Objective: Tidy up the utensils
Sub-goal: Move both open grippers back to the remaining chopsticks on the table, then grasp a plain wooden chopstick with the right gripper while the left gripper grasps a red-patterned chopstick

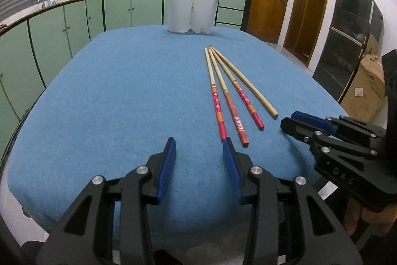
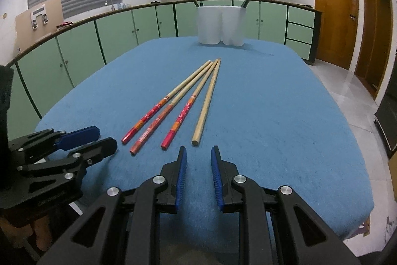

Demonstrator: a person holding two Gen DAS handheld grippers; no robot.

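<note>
Several chopsticks (image 1: 230,93) lie fanned on the blue table cloth (image 1: 124,103), three with red-orange handles and one plain wood (image 2: 206,106). A white two-part holder (image 1: 192,13) stands at the far edge with dark utensils in it; it also shows in the right wrist view (image 2: 220,25). My left gripper (image 1: 198,143) is open and empty, just short of the red handle ends. My right gripper (image 2: 197,153) is open and empty, just short of the plain chopstick's near end. Each gripper shows in the other's view, the right one (image 1: 290,121) and the left one (image 2: 104,138).
Green cabinets (image 1: 74,24) and a counter with pots run behind the table. Wooden doors (image 2: 335,9) are at the right, with a dark cabinet (image 1: 347,41) and cardboard boxes (image 1: 367,91) near the table's right side.
</note>
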